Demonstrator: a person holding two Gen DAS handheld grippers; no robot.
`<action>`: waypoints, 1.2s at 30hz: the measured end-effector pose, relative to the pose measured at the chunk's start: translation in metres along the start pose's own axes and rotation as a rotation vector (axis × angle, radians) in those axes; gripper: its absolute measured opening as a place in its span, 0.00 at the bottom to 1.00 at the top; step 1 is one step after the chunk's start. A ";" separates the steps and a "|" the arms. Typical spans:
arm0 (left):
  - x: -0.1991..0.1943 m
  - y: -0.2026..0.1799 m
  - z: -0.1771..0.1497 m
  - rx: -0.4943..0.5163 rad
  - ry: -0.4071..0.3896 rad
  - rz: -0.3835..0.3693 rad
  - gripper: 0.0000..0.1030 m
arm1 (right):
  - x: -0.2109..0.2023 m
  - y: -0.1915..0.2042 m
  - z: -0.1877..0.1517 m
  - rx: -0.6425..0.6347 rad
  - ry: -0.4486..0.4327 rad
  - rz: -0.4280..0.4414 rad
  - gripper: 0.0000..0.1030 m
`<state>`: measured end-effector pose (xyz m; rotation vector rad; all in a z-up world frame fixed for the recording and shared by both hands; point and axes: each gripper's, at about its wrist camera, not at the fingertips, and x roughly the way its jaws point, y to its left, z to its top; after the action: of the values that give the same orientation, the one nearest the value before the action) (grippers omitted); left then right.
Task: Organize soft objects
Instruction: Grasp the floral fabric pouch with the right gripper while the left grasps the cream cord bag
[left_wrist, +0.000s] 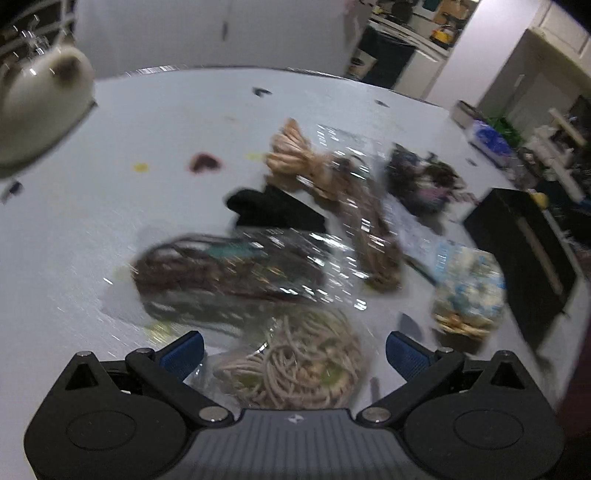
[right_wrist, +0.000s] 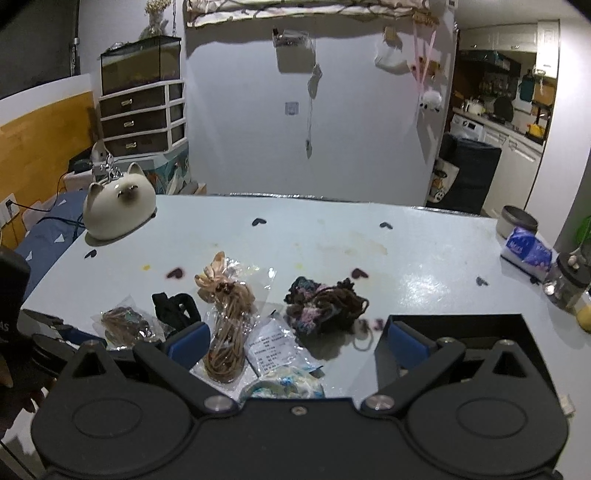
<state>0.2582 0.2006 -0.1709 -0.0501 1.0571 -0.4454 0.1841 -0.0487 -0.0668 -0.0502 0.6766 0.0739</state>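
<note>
Several soft items lie on the pale blue table (right_wrist: 406, 258). A clear bag of dark hair ties (left_wrist: 225, 269) sits ahead of my open left gripper (left_wrist: 293, 354), and a bag of beige cord loops (left_wrist: 295, 362) lies between its blue pads. Further off are a tan scrunchie bundle in plastic (left_wrist: 295, 155), a black fabric piece (left_wrist: 273, 210) and a dark knitted heap (left_wrist: 421, 177). My right gripper (right_wrist: 297, 341) is open above a bagged brown cord bundle (right_wrist: 229, 332) and a blue-white bagged item (right_wrist: 284, 384). The dark knitted heap (right_wrist: 325, 302) lies ahead of it.
A black box (right_wrist: 458, 328) stands at the table's right front. A cream cat-shaped ornament (right_wrist: 118, 203) sits at the far left. A tissue pack (right_wrist: 528, 251), a tin (right_wrist: 517, 221) and a jar (right_wrist: 569, 284) line the right edge. The left wrist view is motion-blurred.
</note>
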 end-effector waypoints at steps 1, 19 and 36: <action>-0.001 0.000 -0.002 -0.002 0.013 -0.037 1.00 | 0.004 0.000 0.000 0.000 0.010 0.006 1.00; -0.009 -0.052 -0.023 0.146 -0.017 0.111 0.99 | 0.086 0.014 -0.038 -0.108 0.336 0.086 0.88; 0.012 -0.062 -0.018 0.151 0.053 0.169 0.63 | 0.060 0.021 -0.047 -0.122 0.315 0.200 0.39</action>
<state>0.2270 0.1422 -0.1748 0.1848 1.0670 -0.3736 0.1997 -0.0284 -0.1417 -0.1128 0.9908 0.3043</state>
